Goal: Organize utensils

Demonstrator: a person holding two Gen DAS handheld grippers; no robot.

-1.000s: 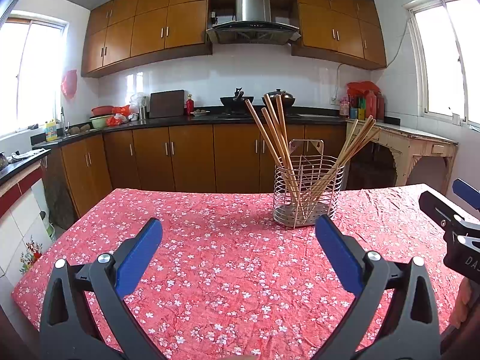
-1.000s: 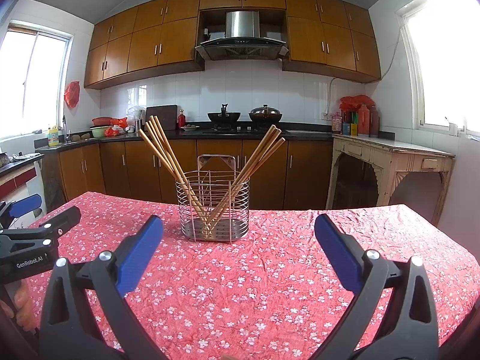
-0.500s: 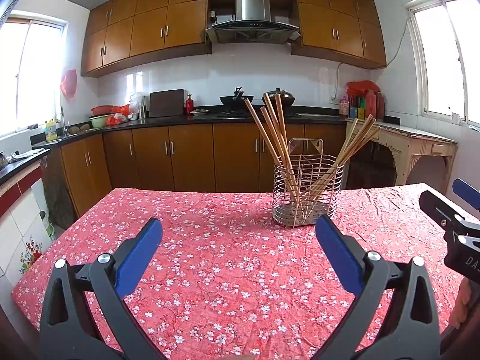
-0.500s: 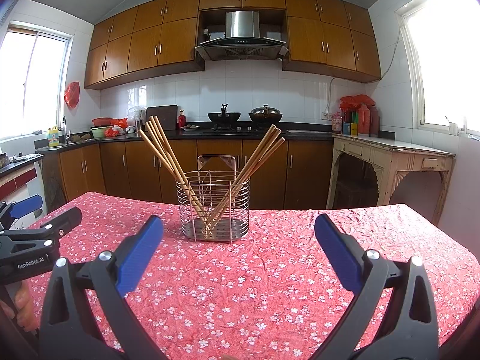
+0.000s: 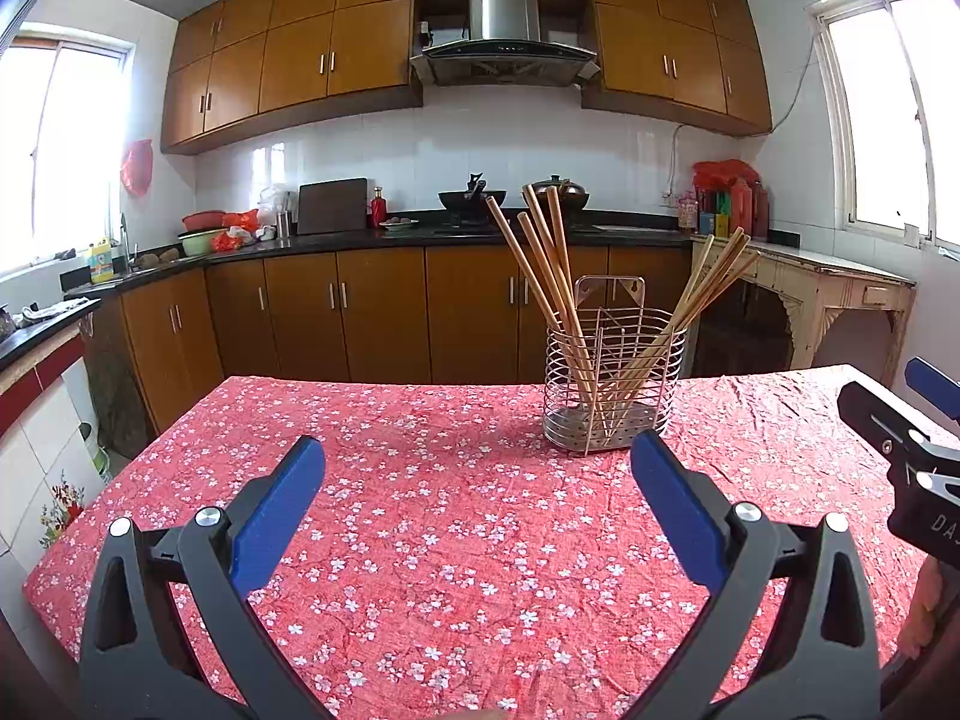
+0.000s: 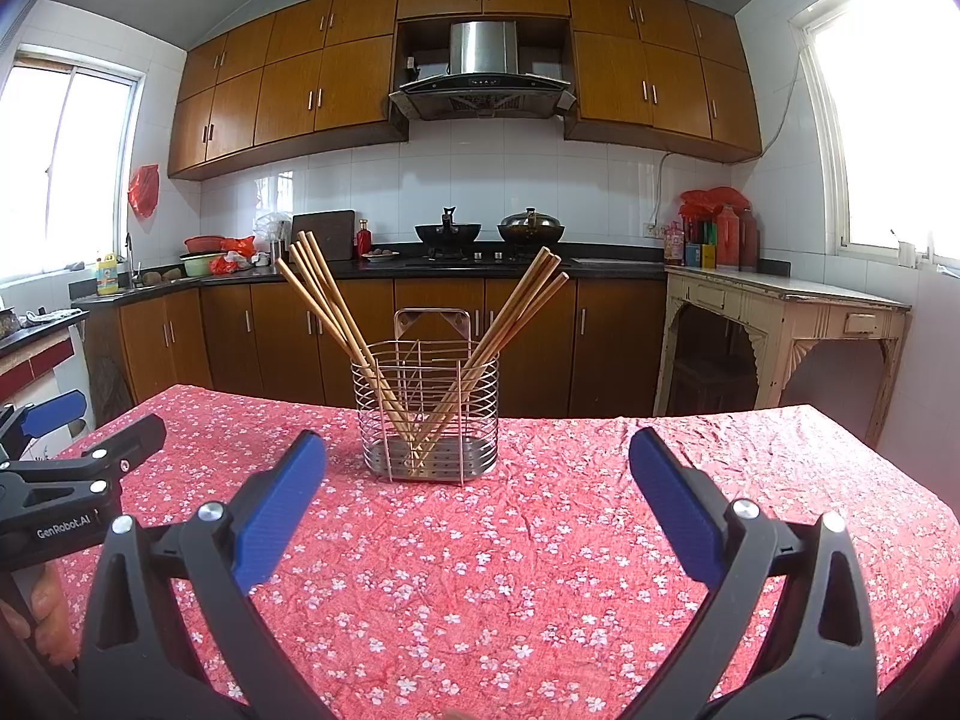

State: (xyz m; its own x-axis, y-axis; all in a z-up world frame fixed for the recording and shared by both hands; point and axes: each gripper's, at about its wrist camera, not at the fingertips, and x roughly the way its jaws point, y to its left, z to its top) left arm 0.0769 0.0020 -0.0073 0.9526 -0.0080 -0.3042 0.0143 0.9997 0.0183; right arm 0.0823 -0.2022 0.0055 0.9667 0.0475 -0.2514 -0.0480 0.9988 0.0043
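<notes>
**Operator:** Where do both grippers stand relative to the silver wire utensil basket [image 6: 427, 411]?

**Technician:** Nearest the cameras, the left gripper [image 5: 477, 471] and the right gripper [image 6: 477, 468] are both spread wide and hold nothing. Both hover above the red floral tablecloth [image 6: 540, 570], on the near side of the basket and well apart from it.

**Operator:** Where are the utensils?

**Technician:** The long wooden chopsticks [image 6: 336, 306] stand inside the basket in two fans. One bundle leans left, the other bundle [image 6: 516, 306] leans right; the lower ends cross near the basket floor. Each long axis runs steeply upward and outward.

**Operator:** Which gripper is nearer?

**Technician:** In the right wrist view the basket lies ahead, slightly left of centre between the blue finger pads [image 6: 279, 504]. In the left wrist view it sits ahead and to the right. The right gripper appears better aligned; its reach would be forward and upward to the right-leaning tips. Beyond the basket stand brown kitchen cabinets [image 6: 288, 336].
</notes>
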